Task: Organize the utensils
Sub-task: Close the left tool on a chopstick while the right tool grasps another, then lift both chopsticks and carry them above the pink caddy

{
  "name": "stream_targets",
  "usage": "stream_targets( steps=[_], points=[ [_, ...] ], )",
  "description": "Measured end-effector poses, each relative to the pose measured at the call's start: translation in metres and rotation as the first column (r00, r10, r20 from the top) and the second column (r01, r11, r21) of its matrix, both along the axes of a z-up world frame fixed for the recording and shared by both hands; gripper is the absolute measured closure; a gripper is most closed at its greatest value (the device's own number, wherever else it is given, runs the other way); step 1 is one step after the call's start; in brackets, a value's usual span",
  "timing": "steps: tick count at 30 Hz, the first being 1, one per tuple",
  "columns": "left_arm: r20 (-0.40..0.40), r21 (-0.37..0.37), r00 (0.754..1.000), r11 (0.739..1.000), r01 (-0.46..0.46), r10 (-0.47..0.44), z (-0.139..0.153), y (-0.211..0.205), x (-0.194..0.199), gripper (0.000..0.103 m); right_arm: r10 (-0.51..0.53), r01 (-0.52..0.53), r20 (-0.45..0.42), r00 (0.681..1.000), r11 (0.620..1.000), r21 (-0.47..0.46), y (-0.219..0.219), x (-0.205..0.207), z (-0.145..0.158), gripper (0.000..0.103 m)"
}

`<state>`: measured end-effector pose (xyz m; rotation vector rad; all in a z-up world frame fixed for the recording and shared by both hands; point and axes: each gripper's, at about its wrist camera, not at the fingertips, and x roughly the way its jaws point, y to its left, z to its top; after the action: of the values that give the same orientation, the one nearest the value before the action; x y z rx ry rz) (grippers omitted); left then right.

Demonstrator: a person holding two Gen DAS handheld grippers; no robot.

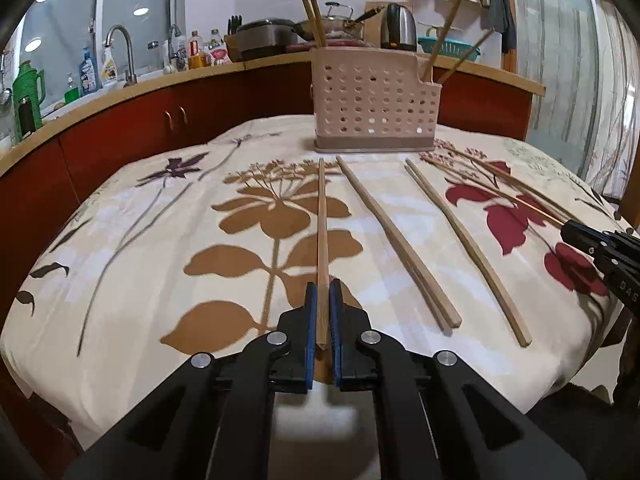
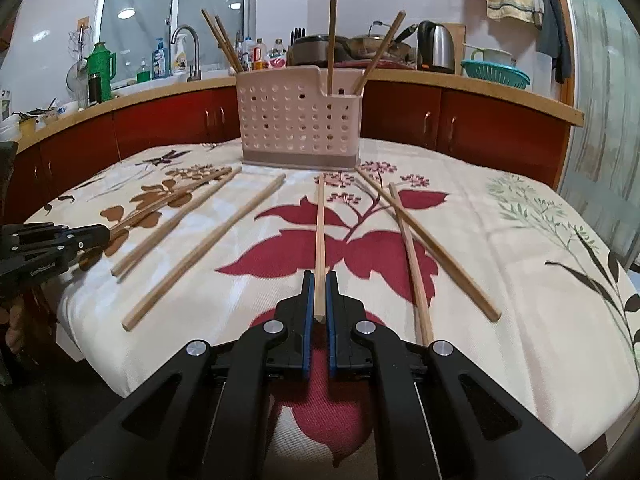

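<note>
Each gripper, left (image 1: 323, 312) and right (image 2: 319, 300), clamps a chopstick (image 1: 322, 232) (image 2: 320, 232) by its near end on the counter (image 1: 132, 280), pointing toward the far-edge holder (image 1: 374, 106).

Cream tablecloth (image 2: 500, 240) with red and brown flowers; pale pink, perhaps beige, perforated caddy (image 2: 296, 120).

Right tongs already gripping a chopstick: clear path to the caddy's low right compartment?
Probably yes. The right tongs hold a chopstick aimed at the caddy; only bare cloth lies between. Two chopsticks already stand there, leaving room.
</note>
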<state>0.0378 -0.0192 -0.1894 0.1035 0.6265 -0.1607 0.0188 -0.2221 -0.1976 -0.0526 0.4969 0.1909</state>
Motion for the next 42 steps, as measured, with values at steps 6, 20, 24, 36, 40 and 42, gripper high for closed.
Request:
stream_targets(
  steps=[6,20,24,36,40,42],
  points=[
    [0.042,-0.002,0.999,1.0,-0.013,0.013,0.012,0.004,-0.003,0.096,-0.001,0.0,0.037,0.999,1.0,0.008,0.001,-0.005,0.015,0.097],
    [0.16,-0.035,0.987,0.999,-0.015,0.021,0.051,0.011,-0.015,0.096,0.004,-0.006,0.143,0.99,1.0,0.013,0.003,-0.018,0.055,0.097],
    [0.195,-0.046,0.981,0.999,-0.013,0.022,0.065,0.013,-0.018,0.096,0.004,-0.007,0.173,0.985,1.0,0.017,0.002,-0.022,0.068,0.097],
    [0.267,-0.07,0.963,0.997,-0.007,0.026,0.107,0.017,-0.029,0.096,0.004,-0.012,0.234,0.972,0.999,0.033,0.002,-0.033,0.1,0.097],
    [0.269,-0.082,0.963,0.997,0.001,0.021,0.118,0.018,-0.03,0.096,0.004,-0.017,0.24,0.971,0.998,0.052,0.0,-0.034,0.109,0.097],
    [0.273,-0.083,0.962,0.997,0.003,0.019,0.122,0.018,-0.031,0.096,0.003,-0.019,0.244,0.97,0.998,0.062,-0.001,-0.035,0.114,0.097]
  ],
)
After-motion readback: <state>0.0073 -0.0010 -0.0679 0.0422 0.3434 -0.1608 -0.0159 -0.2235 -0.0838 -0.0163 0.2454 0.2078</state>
